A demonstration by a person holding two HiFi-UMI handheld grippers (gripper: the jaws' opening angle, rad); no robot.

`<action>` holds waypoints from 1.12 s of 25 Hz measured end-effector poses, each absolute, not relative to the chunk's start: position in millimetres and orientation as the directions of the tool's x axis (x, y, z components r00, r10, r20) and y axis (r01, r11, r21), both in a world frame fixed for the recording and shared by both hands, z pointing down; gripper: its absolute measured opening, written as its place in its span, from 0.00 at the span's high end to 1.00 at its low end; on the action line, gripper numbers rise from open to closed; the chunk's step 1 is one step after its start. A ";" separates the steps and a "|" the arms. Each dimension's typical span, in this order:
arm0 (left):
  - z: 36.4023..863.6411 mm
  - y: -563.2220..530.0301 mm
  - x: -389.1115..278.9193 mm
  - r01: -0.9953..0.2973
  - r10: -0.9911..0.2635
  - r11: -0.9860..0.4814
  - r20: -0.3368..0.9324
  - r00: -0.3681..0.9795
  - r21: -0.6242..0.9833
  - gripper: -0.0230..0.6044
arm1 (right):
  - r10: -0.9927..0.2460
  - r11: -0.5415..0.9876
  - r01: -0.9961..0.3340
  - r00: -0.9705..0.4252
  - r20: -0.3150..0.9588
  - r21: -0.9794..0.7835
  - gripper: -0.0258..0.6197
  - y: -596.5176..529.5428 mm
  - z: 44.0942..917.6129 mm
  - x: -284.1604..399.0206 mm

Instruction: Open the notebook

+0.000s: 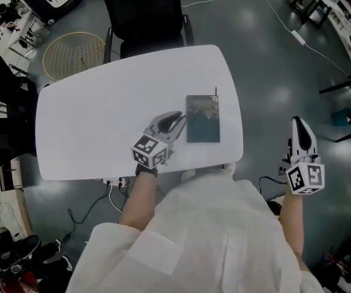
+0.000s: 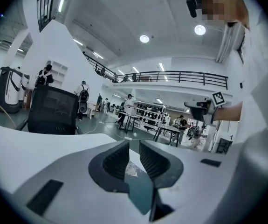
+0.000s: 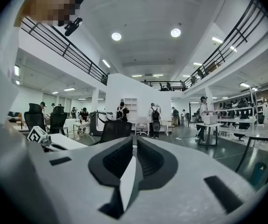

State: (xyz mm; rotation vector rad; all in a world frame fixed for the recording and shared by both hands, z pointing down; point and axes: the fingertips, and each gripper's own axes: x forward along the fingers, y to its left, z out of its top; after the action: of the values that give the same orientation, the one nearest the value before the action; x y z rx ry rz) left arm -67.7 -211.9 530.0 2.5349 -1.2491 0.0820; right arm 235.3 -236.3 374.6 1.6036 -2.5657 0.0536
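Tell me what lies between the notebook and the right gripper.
From the notebook to the right gripper, the head view shows only a bare strip of white table, then grey floor.

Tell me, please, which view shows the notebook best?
The head view: the whole closed notebook lies on the table. The left gripper view catches only a teal sliver of it; the right gripper view, none.
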 end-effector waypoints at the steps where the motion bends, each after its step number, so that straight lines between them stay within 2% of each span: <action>1: 537.5 -212.7 -66.7 -0.783 -0.763 -0.567 0.195 0.617 0.258 0.89 | -0.891 0.446 -0.894 -0.438 0.121 0.038 0.91 -238.2 374.4 233.7; 7: 581.5 -214.9 -64.5 -0.796 -0.746 -0.542 0.283 0.603 0.269 0.89 | -0.875 0.472 -0.880 -0.462 0.146 0.048 0.90 -241.8 379.1 228.9; 14: 616.4 -218.4 -54.0 -0.800 -0.721 -0.514 0.350 0.599 0.311 0.81 | -0.868 0.482 -0.875 -0.469 0.163 0.047 0.90 -240.8 385.7 231.8; 19: 636.8 -226.7 -50.5 -0.817 -0.726 -0.468 0.381 0.572 0.336 0.69 | -0.863 0.489 -0.871 -0.474 0.176 0.050 0.89 -240.3 389.8 230.3; 28: 666.6 -234.4 -46.6 -0.830 -0.709 -0.408 0.440 0.551 0.381 0.64 | -0.861 0.488 -0.871 -0.469 0.198 0.060 0.89 -240.2 395.1 234.4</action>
State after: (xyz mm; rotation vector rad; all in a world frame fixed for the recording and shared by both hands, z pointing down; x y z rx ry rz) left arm -46.6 -234.4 666.6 2.2242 -1.2351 0.2807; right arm 234.4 -240.2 395.1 1.4933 -2.5309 0.0726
